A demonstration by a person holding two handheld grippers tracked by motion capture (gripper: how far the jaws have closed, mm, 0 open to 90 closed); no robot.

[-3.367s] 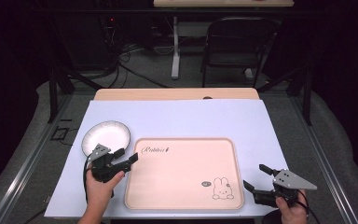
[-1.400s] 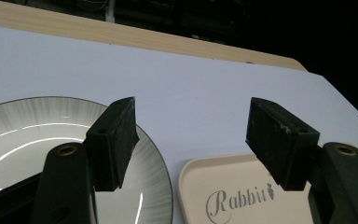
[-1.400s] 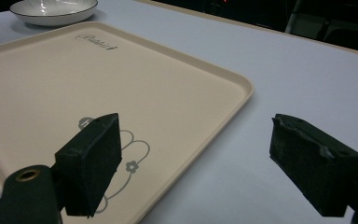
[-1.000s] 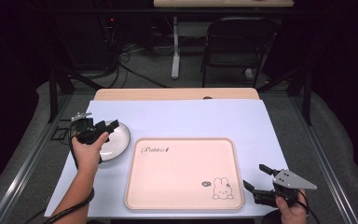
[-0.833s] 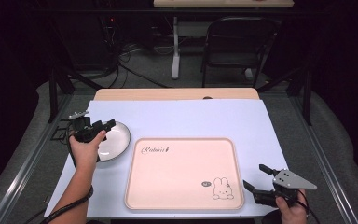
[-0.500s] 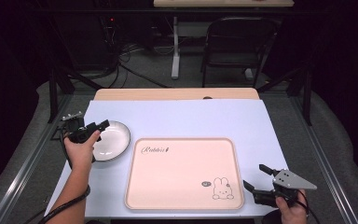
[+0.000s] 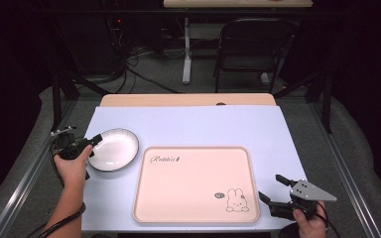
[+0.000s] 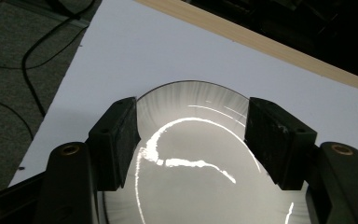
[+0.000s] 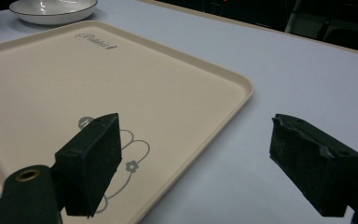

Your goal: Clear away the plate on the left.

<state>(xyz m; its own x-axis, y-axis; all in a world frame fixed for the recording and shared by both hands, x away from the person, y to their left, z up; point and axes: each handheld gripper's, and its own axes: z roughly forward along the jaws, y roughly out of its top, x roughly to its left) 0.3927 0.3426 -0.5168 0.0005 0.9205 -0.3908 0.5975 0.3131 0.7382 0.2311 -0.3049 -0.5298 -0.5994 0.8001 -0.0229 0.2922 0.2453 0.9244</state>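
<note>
Reaching for the white bowl (image 7: 111, 149), your left gripper (image 8: 191, 123) is straddling its rim, jaws spread; next you'll need to close them.

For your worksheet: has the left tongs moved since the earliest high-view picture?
Yes. The left tongs began at the pink tray's near-left corner; now they sit farther left and farther from the person, open around the white bowl's left rim.
</note>
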